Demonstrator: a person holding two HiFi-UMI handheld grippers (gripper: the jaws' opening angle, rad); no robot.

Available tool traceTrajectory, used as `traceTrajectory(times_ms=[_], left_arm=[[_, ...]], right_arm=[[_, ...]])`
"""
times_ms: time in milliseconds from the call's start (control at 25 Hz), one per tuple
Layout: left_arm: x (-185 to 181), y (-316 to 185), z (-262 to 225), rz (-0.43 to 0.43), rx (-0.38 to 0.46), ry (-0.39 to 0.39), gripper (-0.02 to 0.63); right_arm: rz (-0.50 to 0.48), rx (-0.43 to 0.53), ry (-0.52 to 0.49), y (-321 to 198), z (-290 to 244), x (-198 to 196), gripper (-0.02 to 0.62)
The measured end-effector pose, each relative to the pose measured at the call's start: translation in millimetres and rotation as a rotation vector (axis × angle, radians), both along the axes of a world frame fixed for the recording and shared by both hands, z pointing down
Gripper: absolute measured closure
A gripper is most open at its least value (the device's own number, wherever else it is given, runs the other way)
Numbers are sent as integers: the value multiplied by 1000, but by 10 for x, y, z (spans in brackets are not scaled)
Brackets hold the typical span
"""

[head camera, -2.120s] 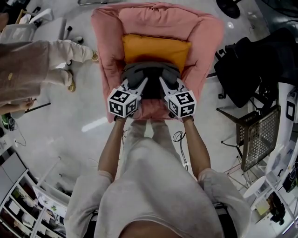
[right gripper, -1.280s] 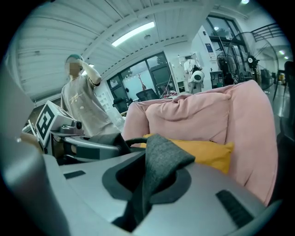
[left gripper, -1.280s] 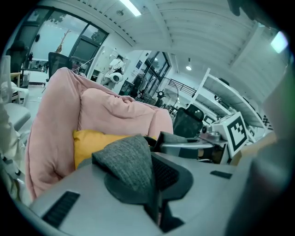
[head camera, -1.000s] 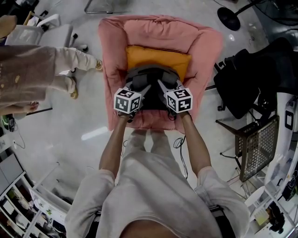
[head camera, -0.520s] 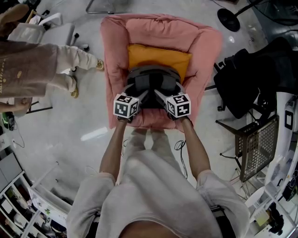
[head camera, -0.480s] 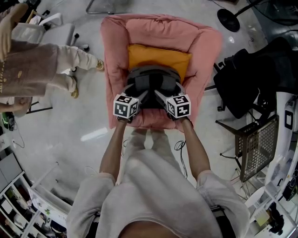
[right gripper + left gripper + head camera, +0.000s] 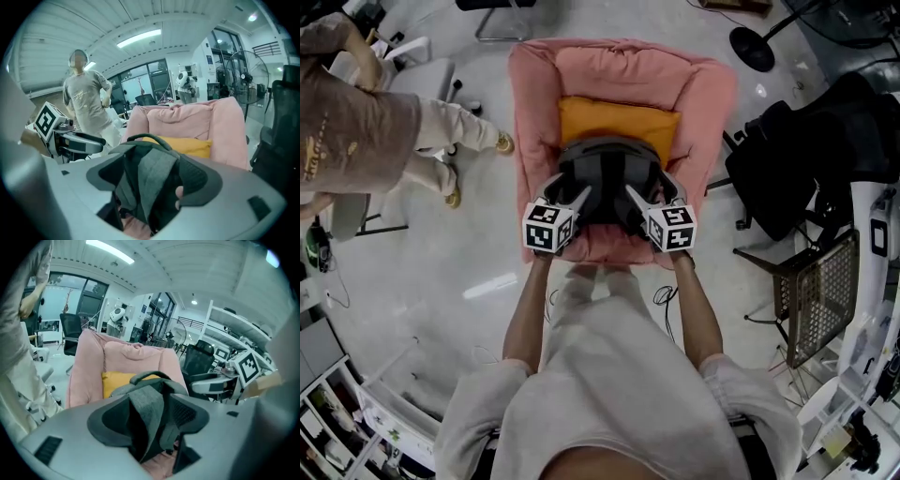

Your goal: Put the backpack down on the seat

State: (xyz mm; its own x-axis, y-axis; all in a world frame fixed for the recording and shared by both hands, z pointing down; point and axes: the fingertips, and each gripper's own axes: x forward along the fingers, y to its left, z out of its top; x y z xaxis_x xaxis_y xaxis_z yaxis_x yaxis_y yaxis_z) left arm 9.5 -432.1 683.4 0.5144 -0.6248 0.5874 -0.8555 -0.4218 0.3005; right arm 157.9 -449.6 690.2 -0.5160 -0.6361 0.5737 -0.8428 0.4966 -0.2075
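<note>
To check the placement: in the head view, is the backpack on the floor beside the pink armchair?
No, the backpack sits on the seat of the pink armchair, just in front of the orange cushion.

Backpack (image 7: pixel 609 169) near side hidden behind my left hand-held gripper (image 7: pixel 570 188), right hand-held gripper (image 7: pixel 644 187); seat (image 7: pixel 605 247) beneath covered; bystander (image 7: pixel 356 122) cut at left edge.
</note>
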Motion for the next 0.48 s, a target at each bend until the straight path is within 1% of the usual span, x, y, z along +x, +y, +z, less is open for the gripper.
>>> traceTrajectory(times_ms=[160,200,320,440,480], left_arm=[[17,2,-414,2,86,20,342],[21,-14,-525,5,109,27,353],[19,-51,-823,5,172,40,421],[16,-87,-1054,3,218,50,477],[15,-95,-1116,3,231,49,507]], right_arm=[[9,80,-11,10,-414,-20,289],[9,105,-12,-9,-523,-33,309],[4,172,-6,-54,-809,-67,388],[10,223,-13,-105,-1063,-87,450],[14,237,-17,-120,-1141,-90,465]])
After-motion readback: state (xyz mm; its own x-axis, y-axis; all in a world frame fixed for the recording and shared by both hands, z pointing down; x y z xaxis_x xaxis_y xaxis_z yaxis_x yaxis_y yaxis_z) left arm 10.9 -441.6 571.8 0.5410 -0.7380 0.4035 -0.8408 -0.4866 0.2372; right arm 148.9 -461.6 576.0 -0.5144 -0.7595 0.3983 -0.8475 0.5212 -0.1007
